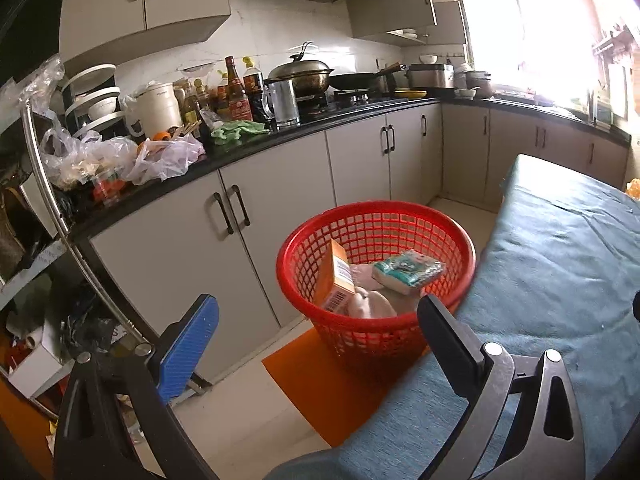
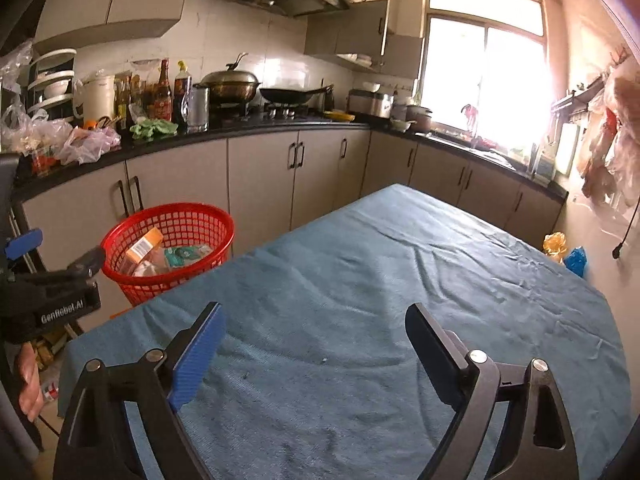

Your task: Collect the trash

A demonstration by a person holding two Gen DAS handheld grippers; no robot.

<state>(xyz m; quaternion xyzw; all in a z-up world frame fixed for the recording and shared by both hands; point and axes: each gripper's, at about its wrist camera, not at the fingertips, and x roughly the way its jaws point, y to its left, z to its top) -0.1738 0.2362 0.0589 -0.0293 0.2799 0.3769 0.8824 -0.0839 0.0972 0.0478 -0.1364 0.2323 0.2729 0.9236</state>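
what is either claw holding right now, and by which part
Nothing. The left claw and the right claw are both open with empty gaps. The orange box and tissue pack already lie in the red basket.

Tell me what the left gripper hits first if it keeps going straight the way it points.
Probably the red basket: it sits dead ahead between the open left gripper fingers, nothing in between, though depth is hard to judge.

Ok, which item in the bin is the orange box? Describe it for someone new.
Find the red plastic mesh basket on the floor beside the blue-covered table. Inside, the orange cardboard box leans against its left wall, barcode showing, unlike the flat teal-printed packet beside it.
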